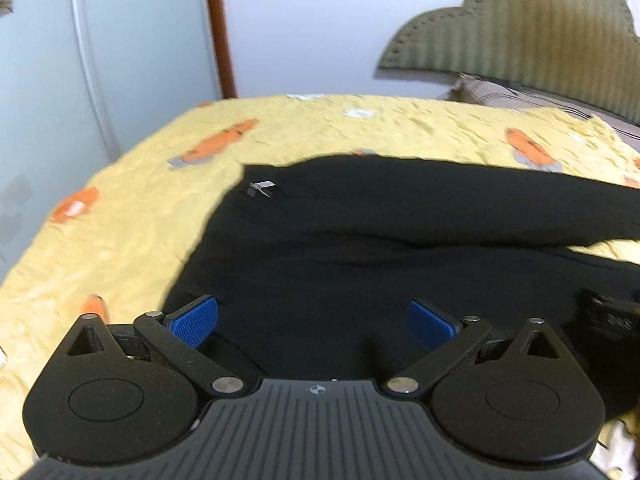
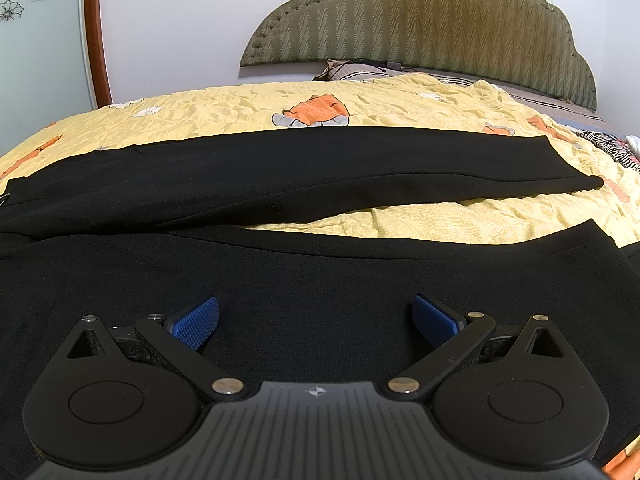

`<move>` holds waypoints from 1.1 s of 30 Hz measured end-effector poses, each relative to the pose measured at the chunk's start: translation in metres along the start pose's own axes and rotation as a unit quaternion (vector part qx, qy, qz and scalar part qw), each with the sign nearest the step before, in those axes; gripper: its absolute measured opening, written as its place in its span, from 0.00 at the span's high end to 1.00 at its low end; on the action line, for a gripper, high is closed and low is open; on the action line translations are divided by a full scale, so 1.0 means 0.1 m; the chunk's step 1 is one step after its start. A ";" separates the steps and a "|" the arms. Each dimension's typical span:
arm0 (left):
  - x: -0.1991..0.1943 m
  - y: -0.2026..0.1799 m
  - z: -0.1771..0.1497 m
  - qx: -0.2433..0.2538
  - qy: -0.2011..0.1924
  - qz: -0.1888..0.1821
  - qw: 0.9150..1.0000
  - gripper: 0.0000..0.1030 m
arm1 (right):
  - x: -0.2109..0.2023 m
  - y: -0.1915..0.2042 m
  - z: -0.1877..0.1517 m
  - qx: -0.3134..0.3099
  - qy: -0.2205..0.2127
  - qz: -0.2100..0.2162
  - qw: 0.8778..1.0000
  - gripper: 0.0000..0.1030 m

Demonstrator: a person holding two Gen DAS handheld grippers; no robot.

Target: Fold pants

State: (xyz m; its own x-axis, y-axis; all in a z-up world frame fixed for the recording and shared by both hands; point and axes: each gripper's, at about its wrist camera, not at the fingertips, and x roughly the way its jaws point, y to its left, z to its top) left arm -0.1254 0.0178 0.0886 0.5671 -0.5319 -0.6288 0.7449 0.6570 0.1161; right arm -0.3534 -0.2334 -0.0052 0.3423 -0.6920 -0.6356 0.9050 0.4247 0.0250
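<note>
Currently the black pants are lying flat on a yellow bedspread with orange prints, and the two legs are stretching to the right with a narrow strip of bedspread showing between them. The left gripper is hovering over the waist part of the pants — its blue pads are standing wide apart and holding nothing. A small white tag is showing near the waist edge. The right gripper is hanging over the nearer leg, also spread wide and empty. Behind the bed, a green padded headboard is leaning against the white wall — a striped pillow is lying under it.
</note>
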 end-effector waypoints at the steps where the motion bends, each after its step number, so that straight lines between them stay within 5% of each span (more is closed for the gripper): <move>1: 0.03 0.03 0.04 -0.003 0.000 0.005 1.000 0.00 | 0.00 0.00 0.00 -0.001 0.001 0.001 1.000 0.00; 5: 0.20 0.10 0.24 -0.012 0.017 0.016 1.000 0.00 | -0.24 -0.13 0.04 0.014 0.016 0.066 0.998 0.00; 7: 0.29 0.06 0.32 0.004 0.017 0.040 0.999 0.00 | -0.59 -0.15 0.09 0.026 -0.046 0.125 0.991 0.00; 10: 0.38 -0.02 0.44 0.024 0.010 0.066 0.997 0.00 | -1.04 0.08 0.25 -0.040 -0.157 0.145 0.976 0.00; 11: 0.42 -0.04 0.47 0.027 0.009 0.066 0.997 0.00 | -1.08 0.18 0.32 -0.064 -0.162 0.152 0.973 0.00; 15: 0.53 -0.08 0.57 0.021 0.013 0.064 0.998 0.00 | -0.87 0.54 0.60 -0.088 -0.093 0.139 0.982 0.00; 19: 0.62 -0.13 0.62 0.035 0.012 0.070 0.997 0.00 | -0.85 0.70 0.71 -0.116 -0.138 0.143 0.973 0.00; 23: 0.72 -0.12 0.66 0.042 0.015 0.068 0.997 0.00 | -0.66 0.82 0.89 -0.159 -0.120 0.166 0.966 0.00; 27: 0.82 -0.06 0.70 0.038 0.020 0.068 0.997 0.00 | -0.64 0.74 0.98 -0.136 -0.198 0.189 0.952 0.00; 33: 0.93 0.00 0.73 0.035 0.028 0.071 0.996 0.00 | -0.35 0.97 1.14 -0.180 -0.138 0.180 0.957 0.00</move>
State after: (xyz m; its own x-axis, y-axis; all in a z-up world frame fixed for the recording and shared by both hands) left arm -0.0473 -0.0709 0.0864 0.6502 -0.4036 -0.6438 0.6818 0.6839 0.2598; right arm -0.2493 -0.2344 0.1073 0.7147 -0.5692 -0.4064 0.5871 0.8041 -0.0939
